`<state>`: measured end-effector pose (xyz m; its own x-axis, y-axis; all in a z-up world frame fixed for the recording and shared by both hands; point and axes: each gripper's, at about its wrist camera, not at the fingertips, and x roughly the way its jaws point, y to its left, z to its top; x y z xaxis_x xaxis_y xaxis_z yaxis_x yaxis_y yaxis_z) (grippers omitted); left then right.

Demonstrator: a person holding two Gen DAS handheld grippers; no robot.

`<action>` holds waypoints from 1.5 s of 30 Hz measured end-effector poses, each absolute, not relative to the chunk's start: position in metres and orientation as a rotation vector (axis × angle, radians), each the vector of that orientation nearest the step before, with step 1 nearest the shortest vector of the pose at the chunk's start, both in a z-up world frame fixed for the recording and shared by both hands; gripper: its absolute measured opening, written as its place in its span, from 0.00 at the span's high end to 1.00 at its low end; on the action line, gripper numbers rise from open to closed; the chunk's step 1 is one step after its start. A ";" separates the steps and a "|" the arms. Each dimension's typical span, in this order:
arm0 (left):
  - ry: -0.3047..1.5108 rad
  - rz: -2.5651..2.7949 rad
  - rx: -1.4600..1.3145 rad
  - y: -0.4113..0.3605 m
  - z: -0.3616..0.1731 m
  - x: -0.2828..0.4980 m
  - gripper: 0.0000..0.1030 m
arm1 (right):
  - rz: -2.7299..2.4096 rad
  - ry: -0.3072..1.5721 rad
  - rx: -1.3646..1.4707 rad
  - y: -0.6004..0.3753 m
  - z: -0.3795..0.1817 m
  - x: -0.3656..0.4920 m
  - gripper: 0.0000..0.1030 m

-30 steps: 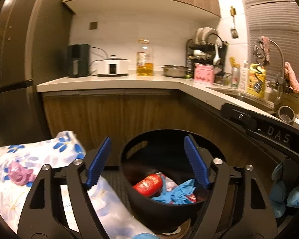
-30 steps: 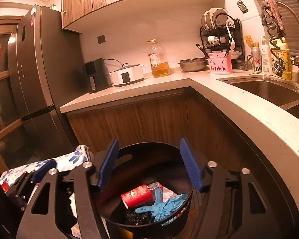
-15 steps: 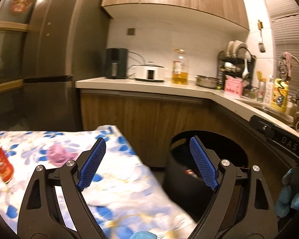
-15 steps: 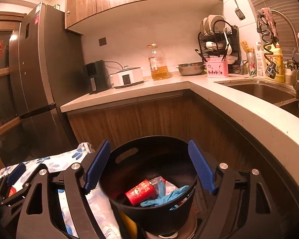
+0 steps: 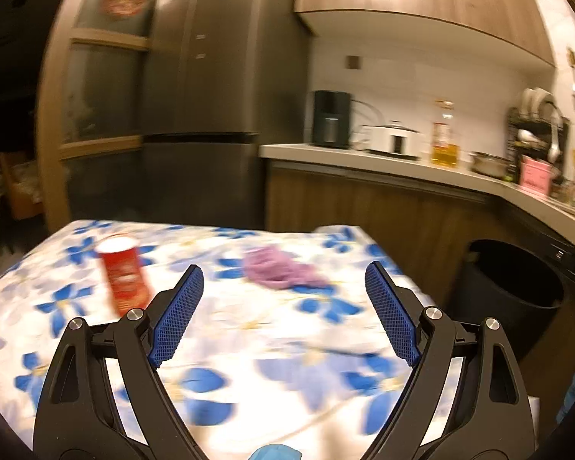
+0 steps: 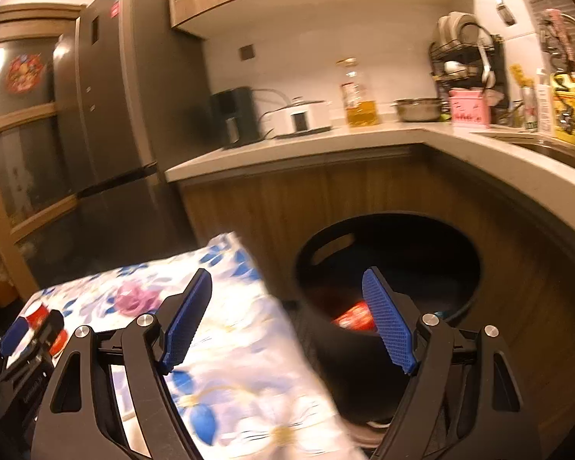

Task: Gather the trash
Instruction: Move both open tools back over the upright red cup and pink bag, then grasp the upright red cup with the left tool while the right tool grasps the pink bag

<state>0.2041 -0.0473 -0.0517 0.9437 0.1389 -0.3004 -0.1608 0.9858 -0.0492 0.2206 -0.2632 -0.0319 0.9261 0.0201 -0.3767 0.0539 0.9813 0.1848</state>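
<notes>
In the left wrist view my left gripper [image 5: 283, 314] is open and empty above a table with a blue-flowered cloth [image 5: 249, 326]. A red can [image 5: 122, 276] stands upright on the cloth at the left, and a crumpled purple piece [image 5: 280, 270] lies ahead of the gripper. The black trash bin [image 5: 513, 291] stands on the floor at the right. In the right wrist view my right gripper [image 6: 287, 318] is open and empty, over the table's edge beside the bin [image 6: 387, 268], where a red can [image 6: 354, 318] lies inside. The left gripper [image 6: 27, 339] shows at the lower left.
A kitchen counter [image 6: 326, 145] with an oil bottle [image 6: 358, 96], a cooker [image 6: 303, 117], a pan and a dish rack runs behind the bin. A tall fridge [image 5: 211, 96] stands behind the table. Wooden cabinet fronts [image 6: 326, 207] close off the far side.
Both grippers have swung left, away from the bin. The left one now faces the table, with the red can and purple piece in view. The right one has pulled back over the table's edge.
</notes>
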 end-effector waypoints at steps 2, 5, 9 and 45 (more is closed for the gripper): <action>0.306 0.199 -0.076 -0.027 -0.054 0.201 0.18 | 0.011 0.399 0.181 -0.246 -0.036 0.223 0.24; 0.300 0.274 -0.073 0.004 -0.058 0.195 0.18 | 0.051 0.414 0.162 -0.220 -0.042 0.227 0.24; 0.297 0.331 -0.097 0.040 -0.060 0.192 0.18 | 0.103 0.433 0.152 -0.188 -0.048 0.235 0.24; 0.443 0.284 -0.332 0.131 -0.099 0.274 0.49 | 0.197 0.478 0.051 -0.055 -0.080 0.320 0.24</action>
